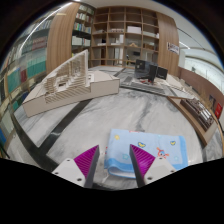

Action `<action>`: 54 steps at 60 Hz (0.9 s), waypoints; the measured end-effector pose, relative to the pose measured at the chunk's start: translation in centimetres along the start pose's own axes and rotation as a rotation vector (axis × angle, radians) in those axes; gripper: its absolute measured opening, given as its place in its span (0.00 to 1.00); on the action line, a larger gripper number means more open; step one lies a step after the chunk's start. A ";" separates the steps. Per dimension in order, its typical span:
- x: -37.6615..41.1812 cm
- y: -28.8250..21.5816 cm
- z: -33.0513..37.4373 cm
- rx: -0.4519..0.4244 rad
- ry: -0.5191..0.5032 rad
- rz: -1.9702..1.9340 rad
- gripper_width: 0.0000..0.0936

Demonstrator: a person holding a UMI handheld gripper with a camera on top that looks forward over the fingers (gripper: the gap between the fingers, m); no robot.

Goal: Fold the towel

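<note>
Setting: a library-like room; tall bookshelves point(120, 30) along the far wall; a pale architectural model point(68, 82) on a board beyond the tongs and to their left; a dark monitor point(150, 70) farther back, to the right of the model

Surface: marbled grey-white top point(100, 115) with darker bands crossing it; it carries the model and the cloth

Towel: light blue towel point(150, 150) with small printed motifs; lies flat on the surface just ahead of the tongs, mostly ahead of the right finger; its near edge sits at or under the right pad; whether it is already folded once cannot be told

Tongs: tongs point(113, 160) held low over the surface; the two magenta pads point(87, 158) stand apart with a clear gap between them; nothing is clamped; surface shows through the gap

Stage (judgement): approach to the first pinch; no edge lifted yet; the fold itself not begun

Risk 1: the towel lies off-centre, toward the right finger; closing here may catch only air or a sliver of hem; cause: the gap is not over the edge

Risk 2: thin cloth flat on a smooth top; a finger may skate over it and push a wrinkle rather than get beneath; cause: too shallow an angle

Risk 3: a one-layer pinch near a corner may drag the whole towel; cause: low friction between cloth and surface

Risk 4: skewed fold if the grasp is far from a corner; edges will not meet
</note>
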State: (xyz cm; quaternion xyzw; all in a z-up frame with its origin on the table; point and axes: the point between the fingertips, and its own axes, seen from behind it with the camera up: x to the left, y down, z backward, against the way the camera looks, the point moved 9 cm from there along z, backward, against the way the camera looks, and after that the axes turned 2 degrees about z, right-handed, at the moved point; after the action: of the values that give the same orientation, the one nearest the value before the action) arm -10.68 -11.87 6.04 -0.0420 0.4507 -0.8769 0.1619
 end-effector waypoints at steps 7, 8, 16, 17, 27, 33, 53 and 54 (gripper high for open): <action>-0.2 0.8 -1.8 0.013 0.035 0.007 0.23; -0.5 0.9 -1.9 0.012 0.054 0.020 0.14; -0.6 1.3 -1.9 -0.019 0.110 0.096 0.01; -0.6 1.3 -1.9 -0.019 0.109 0.088 0.01; -2.5 -1.5 0.1 -0.051 0.010 -0.034 0.01; -7.5 -3.6 2.3 -0.111 0.084 -0.074 0.01; -17.6 1.7 1.7 -0.013 0.135 -0.220 0.04; -17.6 1.7 1.9 -0.010 0.135 -0.232 0.04</action>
State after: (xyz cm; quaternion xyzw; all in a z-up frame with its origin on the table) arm 6.75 -8.56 7.10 -0.0353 0.4569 -0.8883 0.0285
